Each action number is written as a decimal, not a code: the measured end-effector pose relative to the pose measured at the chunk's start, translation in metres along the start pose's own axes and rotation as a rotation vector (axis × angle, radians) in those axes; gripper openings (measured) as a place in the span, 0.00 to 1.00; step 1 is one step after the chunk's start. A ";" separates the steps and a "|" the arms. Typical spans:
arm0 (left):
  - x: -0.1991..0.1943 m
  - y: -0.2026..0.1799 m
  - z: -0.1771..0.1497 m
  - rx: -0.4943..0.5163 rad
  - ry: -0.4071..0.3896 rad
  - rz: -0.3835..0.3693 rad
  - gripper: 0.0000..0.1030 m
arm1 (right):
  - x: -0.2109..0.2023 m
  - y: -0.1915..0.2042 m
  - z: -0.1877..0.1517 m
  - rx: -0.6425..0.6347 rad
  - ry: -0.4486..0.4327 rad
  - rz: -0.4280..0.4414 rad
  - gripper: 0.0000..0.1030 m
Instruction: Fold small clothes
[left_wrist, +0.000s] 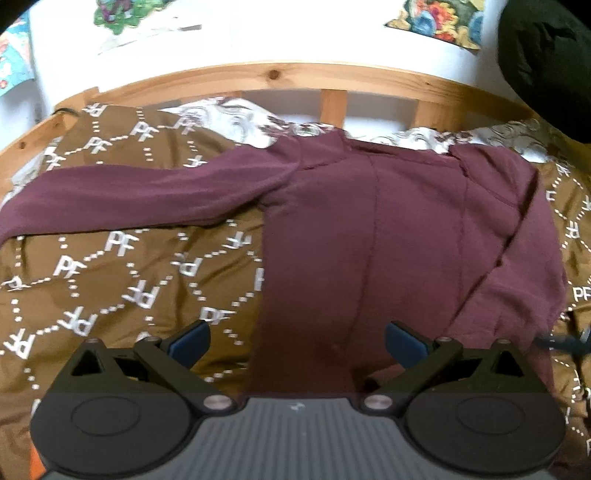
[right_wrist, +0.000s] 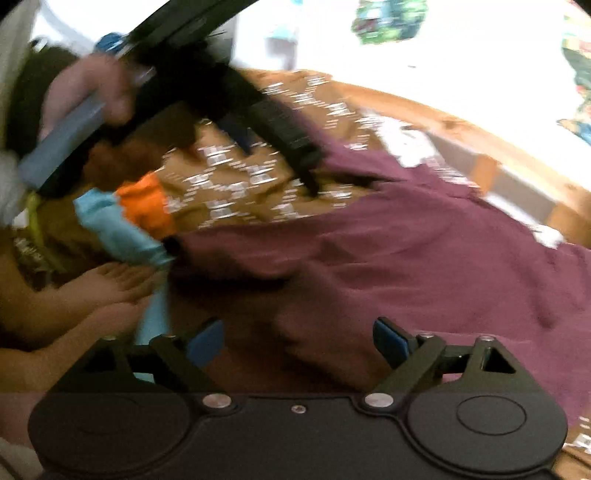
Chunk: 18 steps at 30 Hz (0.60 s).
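Brown patterned bedspread (left_wrist: 110, 280), maroon sweater (left_wrist: 369, 221) spread flat, both grippers' jaws wide apart, seemingly holding nothing.

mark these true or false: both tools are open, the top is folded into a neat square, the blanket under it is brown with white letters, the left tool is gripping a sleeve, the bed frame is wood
1. Both the left tool and the right tool are open: true.
2. The maroon top is folded into a neat square: false, one sleeve lies stretched out sideways.
3. The blanket under it is brown with white letters: true.
4. The left tool is gripping a sleeve: false, nothing is between its fingers.
5. The bed frame is wood: true.
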<state>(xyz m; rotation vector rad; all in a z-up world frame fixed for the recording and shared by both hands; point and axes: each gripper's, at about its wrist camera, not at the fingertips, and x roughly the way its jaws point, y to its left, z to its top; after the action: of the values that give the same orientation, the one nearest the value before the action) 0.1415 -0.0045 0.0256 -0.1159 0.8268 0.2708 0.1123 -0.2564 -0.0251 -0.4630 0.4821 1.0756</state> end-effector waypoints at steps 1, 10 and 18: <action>0.002 -0.005 -0.001 0.009 -0.004 -0.012 1.00 | -0.005 -0.012 -0.003 0.034 -0.009 -0.053 0.89; 0.031 -0.062 -0.024 0.238 0.027 0.016 1.00 | -0.030 -0.111 -0.050 0.480 -0.068 -0.689 0.91; 0.056 -0.082 -0.049 0.382 0.125 0.099 0.99 | -0.005 -0.103 -0.072 0.125 0.203 -0.852 0.87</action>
<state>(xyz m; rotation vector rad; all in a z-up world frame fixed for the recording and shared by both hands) 0.1659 -0.0822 -0.0497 0.2682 0.9964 0.1956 0.1930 -0.3426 -0.0675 -0.5920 0.4591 0.1784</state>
